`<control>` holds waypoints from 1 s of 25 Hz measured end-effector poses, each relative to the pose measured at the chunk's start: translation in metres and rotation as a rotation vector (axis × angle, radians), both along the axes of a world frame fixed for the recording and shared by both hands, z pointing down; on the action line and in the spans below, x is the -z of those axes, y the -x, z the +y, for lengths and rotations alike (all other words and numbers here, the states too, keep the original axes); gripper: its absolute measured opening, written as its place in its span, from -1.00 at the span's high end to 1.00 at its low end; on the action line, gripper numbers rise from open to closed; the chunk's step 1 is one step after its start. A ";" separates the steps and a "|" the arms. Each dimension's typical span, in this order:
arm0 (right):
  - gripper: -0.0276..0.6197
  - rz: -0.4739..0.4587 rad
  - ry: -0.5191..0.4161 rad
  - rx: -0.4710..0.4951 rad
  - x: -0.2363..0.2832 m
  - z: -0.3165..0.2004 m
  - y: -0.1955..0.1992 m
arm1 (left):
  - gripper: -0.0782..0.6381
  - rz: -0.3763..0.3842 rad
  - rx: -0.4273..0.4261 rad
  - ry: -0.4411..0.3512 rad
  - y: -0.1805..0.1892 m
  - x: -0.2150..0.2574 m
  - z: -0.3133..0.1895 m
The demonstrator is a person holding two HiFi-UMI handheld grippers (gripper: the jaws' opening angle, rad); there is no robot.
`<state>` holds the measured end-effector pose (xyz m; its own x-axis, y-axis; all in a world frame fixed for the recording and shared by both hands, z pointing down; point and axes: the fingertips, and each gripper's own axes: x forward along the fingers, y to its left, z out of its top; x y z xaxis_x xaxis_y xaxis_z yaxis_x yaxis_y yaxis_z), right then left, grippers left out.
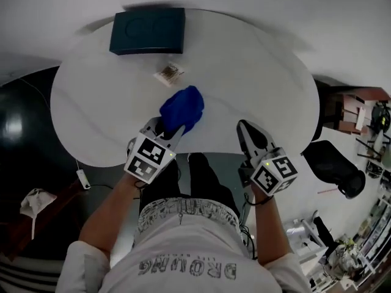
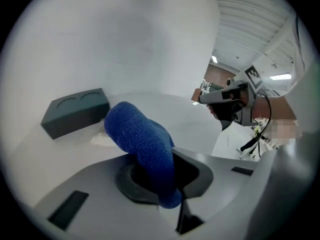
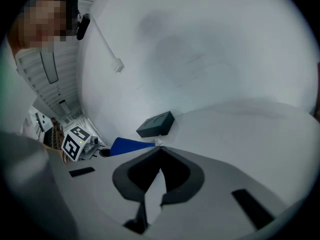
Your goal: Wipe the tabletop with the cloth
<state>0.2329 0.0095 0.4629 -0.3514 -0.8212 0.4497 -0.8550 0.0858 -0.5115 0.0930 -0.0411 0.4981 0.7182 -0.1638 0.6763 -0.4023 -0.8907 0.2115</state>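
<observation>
Cloth of blue soft knit (image 1: 183, 107) seems light and limp. Left gripper (image 1: 165, 127) fingers pinch its bunched near end, while right gripper (image 1: 246, 129) fingers are together, empty.

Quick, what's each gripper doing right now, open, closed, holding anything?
Left gripper: closed on the blue cloth.
Right gripper: closed, holding nothing.
</observation>
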 end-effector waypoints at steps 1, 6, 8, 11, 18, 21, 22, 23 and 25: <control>0.89 0.000 -0.004 0.031 0.002 -0.010 0.014 | 0.60 -0.003 0.041 -0.007 0.021 0.003 -0.008; 0.89 0.001 -0.013 0.184 0.009 -0.057 0.095 | 0.60 -0.045 0.234 -0.020 0.136 0.008 -0.039; 0.89 -0.006 -0.022 0.234 0.008 -0.070 0.130 | 0.60 -0.060 0.302 -0.020 0.184 0.007 -0.047; 0.89 0.006 -0.005 0.307 0.007 -0.089 0.182 | 0.60 -0.076 0.398 -0.016 0.248 0.004 -0.056; 0.89 0.016 0.008 0.436 0.002 -0.118 0.274 | 0.60 -0.111 0.522 -0.032 0.353 -0.005 -0.064; 0.89 0.017 0.009 0.480 0.001 -0.126 0.303 | 0.60 -0.137 0.545 -0.055 0.384 -0.004 -0.064; 0.89 0.020 0.015 0.492 0.000 -0.127 0.310 | 0.60 -0.150 0.544 -0.061 0.390 -0.005 -0.063; 0.89 0.022 0.023 0.504 -0.002 -0.128 0.317 | 0.60 -0.163 0.539 -0.066 0.393 -0.008 -0.061; 0.89 0.031 0.044 0.523 -0.007 -0.129 0.325 | 0.60 -0.192 0.516 -0.063 0.391 -0.020 -0.054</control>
